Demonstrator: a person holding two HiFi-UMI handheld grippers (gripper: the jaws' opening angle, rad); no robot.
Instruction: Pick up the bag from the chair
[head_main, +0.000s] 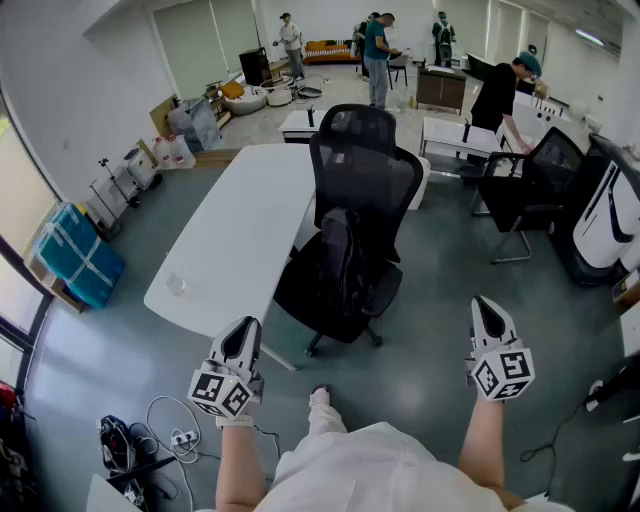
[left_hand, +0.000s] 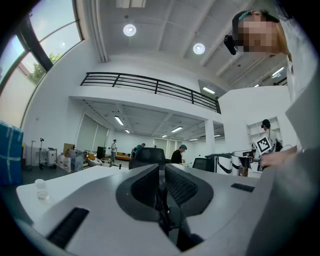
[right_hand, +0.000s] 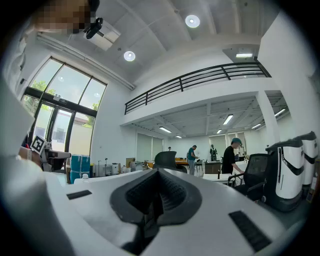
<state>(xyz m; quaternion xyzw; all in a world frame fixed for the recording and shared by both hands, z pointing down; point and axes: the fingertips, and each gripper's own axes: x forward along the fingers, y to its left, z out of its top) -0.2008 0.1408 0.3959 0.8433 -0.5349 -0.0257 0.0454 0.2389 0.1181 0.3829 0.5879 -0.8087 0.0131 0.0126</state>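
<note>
A black bag (head_main: 345, 258) stands upright on the seat of a black mesh office chair (head_main: 365, 170), leaning against its backrest, in the middle of the head view. Both grippers are held low in front of the person, short of the chair and not touching it. My left gripper (head_main: 243, 330) sits at the chair's near left, its jaws shut with nothing between them. My right gripper (head_main: 487, 306) is off to the chair's right, also shut and empty. The chair's headrest (left_hand: 148, 155) shows above the left gripper's jaws, and the chair's back (right_hand: 166, 159) shows above the right gripper's jaws.
A white table (head_main: 240, 225) with a small clear cup (head_main: 176, 285) stands just left of the chair. A second black chair (head_main: 528, 190) and a white machine (head_main: 612, 215) are at right. Blue boxes (head_main: 75, 255) sit at left, cables (head_main: 170, 430) on the near floor. Several people stand far back.
</note>
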